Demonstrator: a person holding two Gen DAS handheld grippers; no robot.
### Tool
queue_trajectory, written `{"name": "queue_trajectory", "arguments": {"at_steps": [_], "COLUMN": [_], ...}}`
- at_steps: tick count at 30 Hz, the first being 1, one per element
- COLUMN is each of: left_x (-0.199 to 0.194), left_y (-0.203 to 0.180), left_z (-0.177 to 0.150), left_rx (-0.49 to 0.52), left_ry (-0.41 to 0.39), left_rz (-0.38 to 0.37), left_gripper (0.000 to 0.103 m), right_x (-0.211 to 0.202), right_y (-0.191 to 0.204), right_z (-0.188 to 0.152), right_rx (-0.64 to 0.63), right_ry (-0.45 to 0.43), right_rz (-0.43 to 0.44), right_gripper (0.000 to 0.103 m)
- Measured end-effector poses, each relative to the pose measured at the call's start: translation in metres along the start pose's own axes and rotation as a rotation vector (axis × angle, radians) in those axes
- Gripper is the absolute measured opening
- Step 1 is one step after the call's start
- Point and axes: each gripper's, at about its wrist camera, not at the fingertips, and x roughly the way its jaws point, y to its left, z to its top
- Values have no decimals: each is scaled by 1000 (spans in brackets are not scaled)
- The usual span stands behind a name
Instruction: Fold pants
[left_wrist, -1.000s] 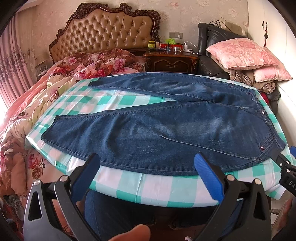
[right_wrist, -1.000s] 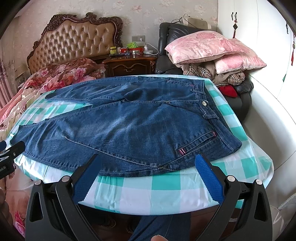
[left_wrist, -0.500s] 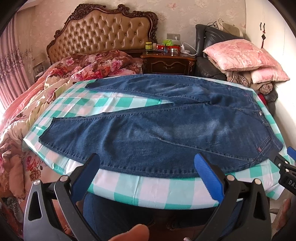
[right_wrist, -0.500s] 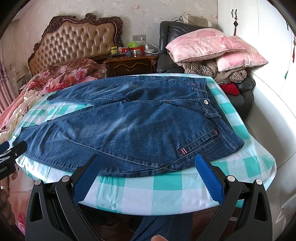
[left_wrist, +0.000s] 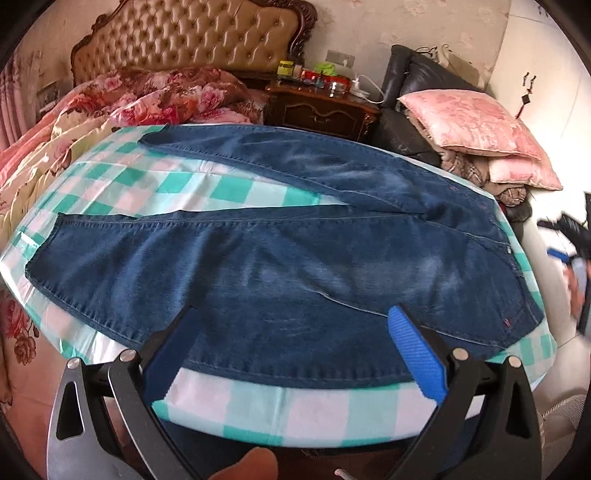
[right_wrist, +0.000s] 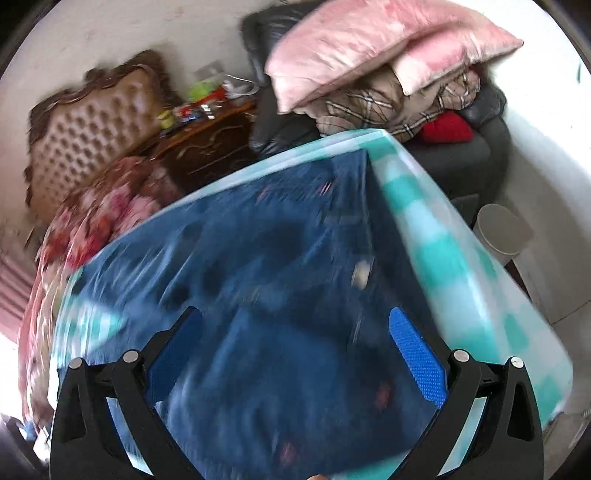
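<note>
On the table with the green-and-white checked cloth the dark blue denim pants lie flat, heavy and rather stiff I think (not slippery), so my left gripper and right gripper, both wide and empty, should take the thick waistband and hem.

A home bedroom: a bed with a tufted, carved headboard and floral quilt at far left, a dark wooden nightstand beside it, pink pillows piled at right.

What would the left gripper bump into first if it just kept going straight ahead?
Most likely the dark blue denim jeans spread flat on the green-and-white checked tablecloth. The left gripper is open, with the near trouser leg right ahead between its blue pads. Depth is unclear, so it might skim just above.
</note>
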Motion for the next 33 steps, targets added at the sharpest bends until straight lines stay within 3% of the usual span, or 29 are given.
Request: {"name": "queue_trajectory", "arguments": {"at_steps": [4, 7, 12, 16, 19, 20, 22, 23, 27, 33], "left_x": [17, 27, 39, 45, 50, 53, 62, 67, 83, 123], "left_y": [17, 29, 53, 68, 76, 78, 84, 86, 104, 126], "left_z": [4, 5, 12, 24, 36, 40, 53, 59, 94, 161], "left_rx": [-20, -18, -54, -89, -114, -121, -145, -156, -256, -414], "left_ry": [30, 52, 59, 54, 43, 44, 46, 50, 36, 18], "left_rz": [-7, 2, 3, -11, -34, -39, -74, -88, -176, -292], "left_gripper": [102, 102, 101, 101, 101, 101, 97, 93, 89, 72], "right_x": [74, 112, 170, 191, 204, 207, 206, 198, 145, 34], "right_y": [-30, -41, -54, -55, -47, -44, -38, -36, -15, 17], "right_z": [80, 116, 148, 161, 167, 165, 165, 166, 159, 122], "right_rx": [6, -26, -34, -54, -127, -156, -194, -200, -267, -314], "right_ry": [104, 117, 166, 159, 171, 186, 167, 135, -11, -173], "right_rz": [-124, -177, -169, -187, -165, -166, -177, -161, -108, 105], "right_gripper": [98, 98, 90, 84, 57, 30, 9, 6, 5, 5]}}
